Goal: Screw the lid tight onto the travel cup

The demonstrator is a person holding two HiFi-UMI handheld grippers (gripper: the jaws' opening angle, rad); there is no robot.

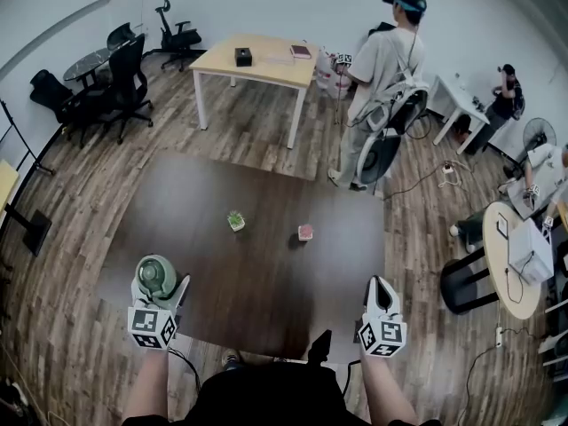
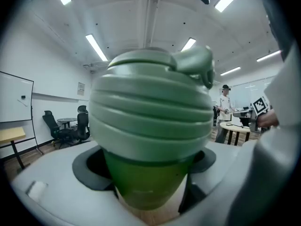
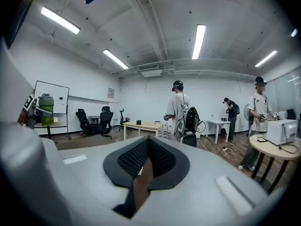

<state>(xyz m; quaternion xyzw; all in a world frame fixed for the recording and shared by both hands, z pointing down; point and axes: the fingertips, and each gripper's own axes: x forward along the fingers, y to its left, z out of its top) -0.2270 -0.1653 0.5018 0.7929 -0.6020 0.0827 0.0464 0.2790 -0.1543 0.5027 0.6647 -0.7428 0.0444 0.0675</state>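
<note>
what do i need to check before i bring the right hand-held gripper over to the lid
1. Cup gripped: ok. The left hand-held gripper is clamped on the green body of the travel cup, just under the lid.
2. Lid on cup: ok. The lid sits on top of it.
3. Lid screwed tight: cannot tell.
4. Right jaws open enough for the lid: not ok. The right hand-held gripper has its jaws together, with nothing between them.
5. Right gripper at the lid: not ok. In the head view it is well apart from the cup, on the other side.
</note>
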